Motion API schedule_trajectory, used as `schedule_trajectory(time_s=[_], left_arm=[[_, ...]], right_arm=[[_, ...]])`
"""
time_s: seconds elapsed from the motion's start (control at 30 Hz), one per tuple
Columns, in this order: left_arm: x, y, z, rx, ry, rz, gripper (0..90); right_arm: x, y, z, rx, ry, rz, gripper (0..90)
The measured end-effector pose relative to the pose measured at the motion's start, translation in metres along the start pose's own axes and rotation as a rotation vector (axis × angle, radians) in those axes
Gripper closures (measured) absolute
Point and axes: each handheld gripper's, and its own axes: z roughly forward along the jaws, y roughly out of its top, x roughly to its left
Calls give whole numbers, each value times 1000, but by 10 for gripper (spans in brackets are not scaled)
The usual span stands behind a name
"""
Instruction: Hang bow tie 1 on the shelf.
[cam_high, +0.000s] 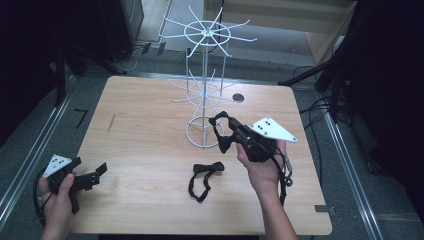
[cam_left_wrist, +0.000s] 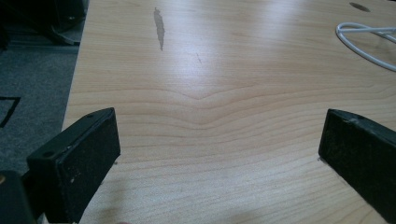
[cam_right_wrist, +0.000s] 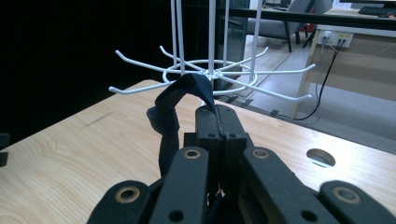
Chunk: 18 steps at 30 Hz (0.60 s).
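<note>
Hanging goes best if the right hand-held gripper (cam_high: 231, 131), clamped on the bow tie strap (cam_right_wrist: 187, 91) just before the white wire rack (cam_high: 205, 95), lifts its loop over a lower hook; left hand-held gripper (cam_high: 95, 172), nearer, rests open.

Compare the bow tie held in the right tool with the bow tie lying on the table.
The held bow tie is pinched by the shut right tool and hangs beside the white wire rack; the loose bow tie lies flat on the table, untouched. The held one's strap loops upward; the loose one's strap sprawls toward the person. Both are dark, with straps.
</note>
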Motion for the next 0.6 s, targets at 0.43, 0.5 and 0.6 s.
schedule_trajectory(time_s=[0.43, 0.5, 0.6], left_arm=[[0, 0, 0, 0, -2, -3, 0], [0, 0, 0, 1, -2, -4, 0], [0, 0, 0, -3, -2, -7, 0]], right_arm=[[-4, 6, 10, 12, -4, 3, 900], [-6, 6, 13, 16, -4, 4, 900], [-8, 6, 19, 22, -2, 11, 900]])
